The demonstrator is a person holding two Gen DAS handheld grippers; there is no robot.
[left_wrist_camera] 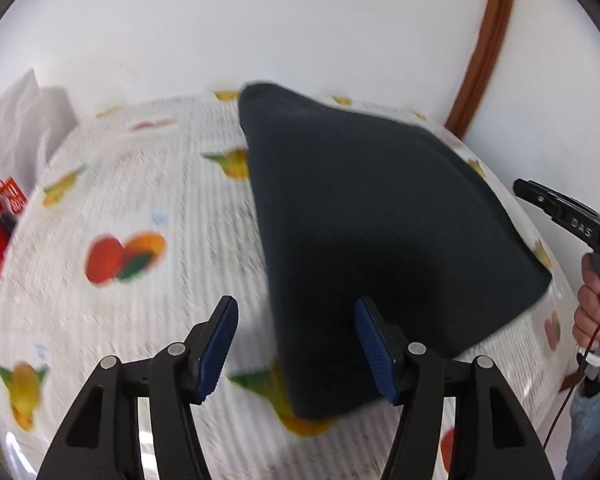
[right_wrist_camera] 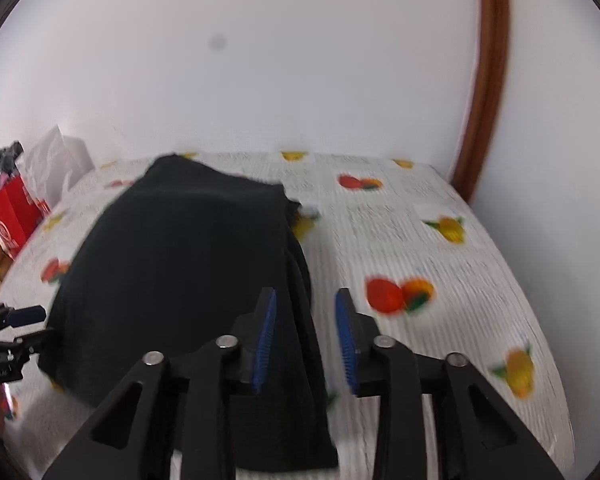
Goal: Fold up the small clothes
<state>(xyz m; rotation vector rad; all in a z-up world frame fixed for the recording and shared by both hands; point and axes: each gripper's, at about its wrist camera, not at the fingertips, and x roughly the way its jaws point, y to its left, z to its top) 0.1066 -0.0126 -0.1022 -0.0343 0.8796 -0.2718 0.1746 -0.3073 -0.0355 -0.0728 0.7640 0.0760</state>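
A dark navy garment (left_wrist_camera: pixel 380 216) lies folded flat on the fruit-print tablecloth (left_wrist_camera: pixel 120 200). My left gripper (left_wrist_camera: pixel 294 344) is open and empty, hovering over the cloth's near left edge; its right finger overlaps the cloth. In the right wrist view the same garment (right_wrist_camera: pixel 180 264) lies to the left, with a folded edge running toward me. My right gripper (right_wrist_camera: pixel 306 340) is open and empty above the garment's right edge. The right gripper also shows at the right edge of the left wrist view (left_wrist_camera: pixel 560 208). The left gripper shows at the far left of the right wrist view (right_wrist_camera: pixel 24 322).
A red box (right_wrist_camera: pixel 16 208) and a white bag (right_wrist_camera: pixel 56 160) stand at the table's far left by the white wall. A brown door frame (right_wrist_camera: pixel 484 80) rises at the right. The table's right edge (right_wrist_camera: pixel 540 320) drops off.
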